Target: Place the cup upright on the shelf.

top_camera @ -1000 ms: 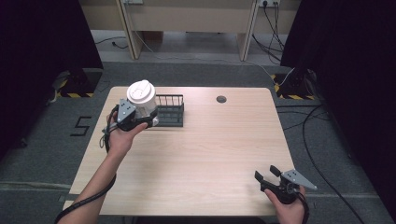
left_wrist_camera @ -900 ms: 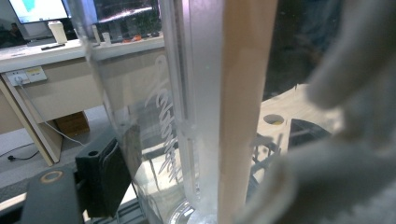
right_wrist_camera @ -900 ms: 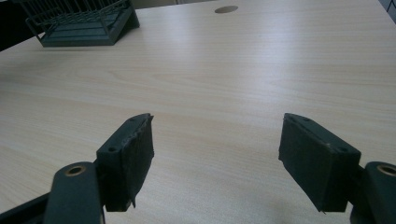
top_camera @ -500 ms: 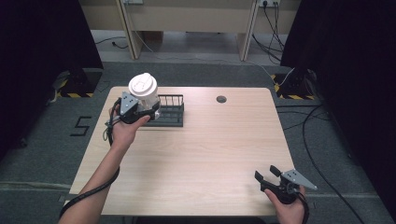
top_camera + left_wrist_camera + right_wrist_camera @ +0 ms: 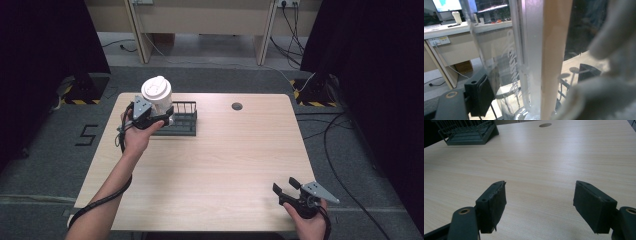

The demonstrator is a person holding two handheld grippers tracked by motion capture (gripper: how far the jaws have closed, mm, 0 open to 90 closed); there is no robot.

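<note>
High view shows the desk [image 5: 210, 170], a pale wood top that is mostly bare, which leaves plenty of room to work. At its far left stands a dark wire rack [image 5: 184, 120], set well back from the near edge, probably so it stays out of the way of both arms.

Over the rack's left end, the left claw [image 5: 156, 119] holds a clear cup [image 5: 159, 100] with a white lid, lifted off the desk. The cup stands close to upright, lid on top, which would keep any contents from tipping. From the left gripper view the cup's clear wall [image 5: 524, 62] sits right against the camera, with one black jaw to its left, so the claw looks clenched on the cup's side. The other jaw is hidden behind a pale blur at the right of that view.

At the near right corner, the right claw [image 5: 289, 189] rests low by the desk edge, well apart from the rack. In the right gripper view its jaws stand wide apart over bare wood, released and grasping nothing, apparently parked while the left hand works.
</note>
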